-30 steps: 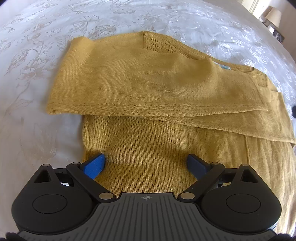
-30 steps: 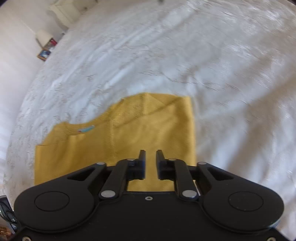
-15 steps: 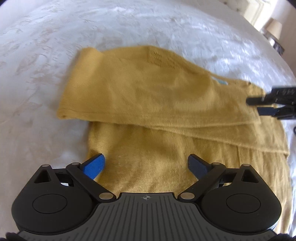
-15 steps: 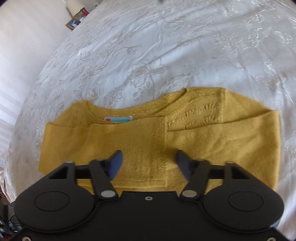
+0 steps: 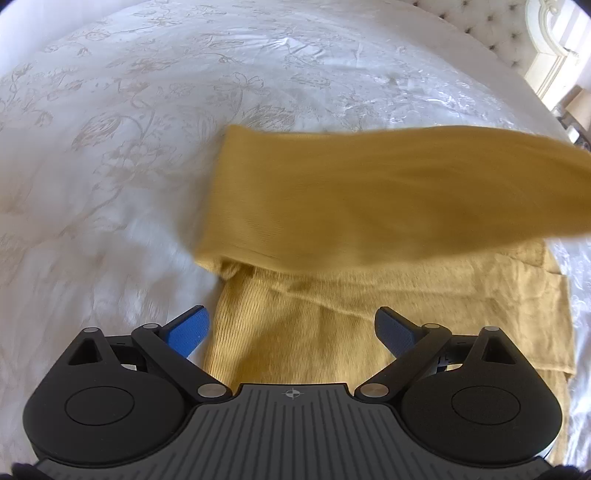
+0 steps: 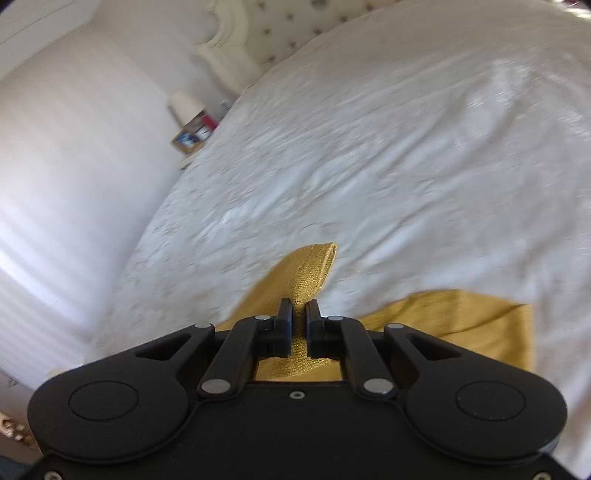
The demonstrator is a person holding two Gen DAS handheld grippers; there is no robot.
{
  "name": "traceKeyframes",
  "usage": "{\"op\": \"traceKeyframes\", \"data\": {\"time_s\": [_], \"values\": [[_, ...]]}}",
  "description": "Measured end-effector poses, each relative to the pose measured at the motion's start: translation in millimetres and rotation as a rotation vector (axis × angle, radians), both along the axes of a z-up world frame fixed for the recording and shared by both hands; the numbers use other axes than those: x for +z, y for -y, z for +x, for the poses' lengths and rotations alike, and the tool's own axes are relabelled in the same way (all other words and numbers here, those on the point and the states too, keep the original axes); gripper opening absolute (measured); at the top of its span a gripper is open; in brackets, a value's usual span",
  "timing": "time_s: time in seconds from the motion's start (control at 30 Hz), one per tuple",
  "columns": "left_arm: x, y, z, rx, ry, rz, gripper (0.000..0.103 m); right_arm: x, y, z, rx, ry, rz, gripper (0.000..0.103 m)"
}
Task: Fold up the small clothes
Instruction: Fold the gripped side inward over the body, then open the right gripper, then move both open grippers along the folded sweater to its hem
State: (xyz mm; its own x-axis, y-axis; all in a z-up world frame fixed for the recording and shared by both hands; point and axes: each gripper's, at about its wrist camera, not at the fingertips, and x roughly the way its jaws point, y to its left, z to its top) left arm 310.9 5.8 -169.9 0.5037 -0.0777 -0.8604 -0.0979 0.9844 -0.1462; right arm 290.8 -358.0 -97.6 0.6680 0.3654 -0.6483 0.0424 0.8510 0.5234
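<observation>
A mustard yellow knit sweater (image 5: 369, 295) lies on a white bed. Its upper layer (image 5: 369, 192) is lifted off the lower part and looks blurred. My left gripper (image 5: 291, 325) is open, its blue pads (image 5: 188, 328) spread over the sweater's near hem, holding nothing. My right gripper (image 6: 299, 310) is shut on a bunched piece of the sweater (image 6: 310, 273), which stands up between the fingers. More of the sweater (image 6: 461, 325) lies on the bed to the right below it.
The white bedspread with a floral pattern (image 5: 129, 129) spreads all around. A tufted headboard (image 5: 498, 29) is at the far right. A bedside table with small items (image 6: 192, 136) and a white wall (image 6: 74, 166) are left of the bed.
My right gripper went from open over the sweater to shut on it and lifted the top layer. The left gripper stayed open over the hem.
</observation>
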Motion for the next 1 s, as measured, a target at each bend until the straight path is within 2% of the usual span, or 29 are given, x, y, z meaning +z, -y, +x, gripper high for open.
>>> {"op": "traceKeyframes", "data": {"time_s": [0.07,0.23,0.33,0.4,0.47,0.53,0.63,0.7,0.77,0.83,0.87,0.93,1.0], "values": [[-4.4,1.9,7.0,-0.008,0.002,0.026,0.098,-14.0,10.9,-3.6,-0.018,-0.066,-0.072,0.013],[-16.7,1.9,22.8,-0.009,-0.020,0.098,0.098,-53.0,23.3,-2.6,-0.038,-0.182,-0.120,0.013],[-21.5,-1.4,25.8,-0.039,-0.041,0.105,0.098,-54.2,24.4,-7.4,-0.034,-0.184,-0.105,0.013],[-22.2,-2.4,25.1,-0.064,-0.043,0.122,0.099,-44.0,20.8,-12.2,-0.035,-0.160,-0.080,0.013],[-23.3,-4.9,24.0,-0.078,-0.047,0.137,0.103,-30.2,24.2,-21.5,-0.069,-0.125,-0.020,0.013],[-24.8,-10.7,22.4,-0.074,-0.053,0.128,0.103,-27.8,33.4,-31.1,-0.136,-0.129,0.025,0.013],[-25.2,-17.3,19.9,-0.076,-0.058,0.114,0.103,-51.0,40.2,-31.6,-0.155,-0.220,-0.031,0.014],[-25.1,-18.6,18.3,-0.097,-0.066,0.127,0.103,-71.4,39.8,-27.5,-0.132,-0.279,-0.094,0.014],[-22.5,-19.8,16.9,-0.122,-0.070,0.145,0.103,-86.5,40.3,-24.0,-0.124,-0.324,-0.109,0.014],[-16.7,-21.6,14.4,-0.136,-0.062,0.163,0.103,-92.4,39.6,-22.9,-0.124,-0.332,-0.117,0.018],[-11.7,-23.2,12.9,-0.139,-0.052,0.168,0.103,-92.4,38.3,-22.6,-0.128,-0.331,-0.145,0.025],[1.6,-24.7,10.7,-0.143,-0.019,0.174,0.103,-89.7,34.0,-23.6,-0.127,-0.324,-0.216,0.028],[16.6,-23.7,10.0,-0.152,0.025,0.186,0.103,-83.4,31.5,-26.2,-0.132,-0.298,-0.256,0.039]]}}
